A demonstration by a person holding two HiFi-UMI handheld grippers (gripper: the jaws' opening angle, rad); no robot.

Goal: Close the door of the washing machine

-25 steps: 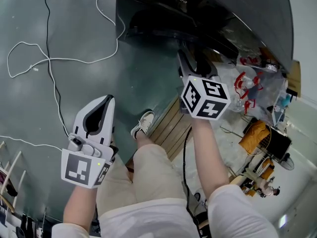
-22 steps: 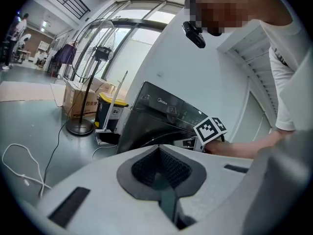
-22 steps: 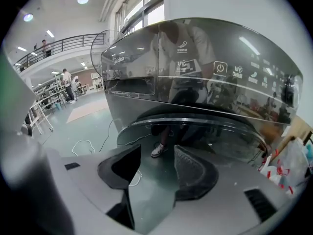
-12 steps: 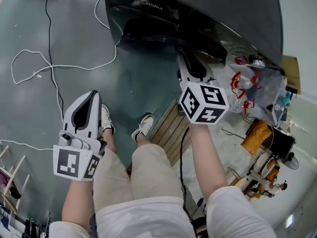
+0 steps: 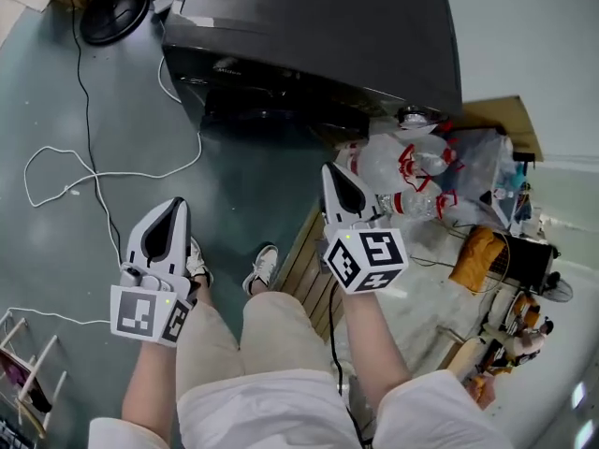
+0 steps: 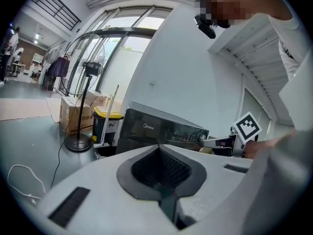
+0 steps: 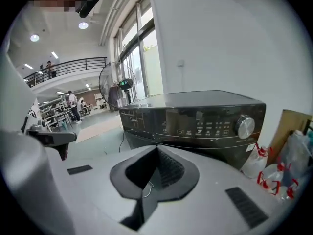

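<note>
The black washing machine [image 5: 318, 26] stands ahead of me, its top and front panel in the head view. The right gripper view shows the control panel [image 7: 195, 119] with a round knob [image 7: 244, 126]. The gripper bodies hide the door in both gripper views, and I cannot make it out from above. My right gripper [image 5: 329, 168] hangs in the air short of the machine's front, shut with nothing between its jaws [image 7: 157, 147]. My left gripper [image 5: 174, 204] is lower left over the floor, well back from the machine [image 6: 161, 129], jaws together and empty [image 6: 159, 146].
A white cable [image 5: 94, 176] loops across the green floor at the left. A floor fan's round base [image 5: 112, 12] and a yellow-lidded bin [image 6: 105, 124] stand left of the machine. Plastic bottles with red handles [image 5: 412, 171] lie at its right, beside a wooden pallet [image 5: 314, 260].
The right gripper has drawn back from the machine's front and its jaws have closed. Both grippers have risen, and the machine now sits farther off in the head view.
</note>
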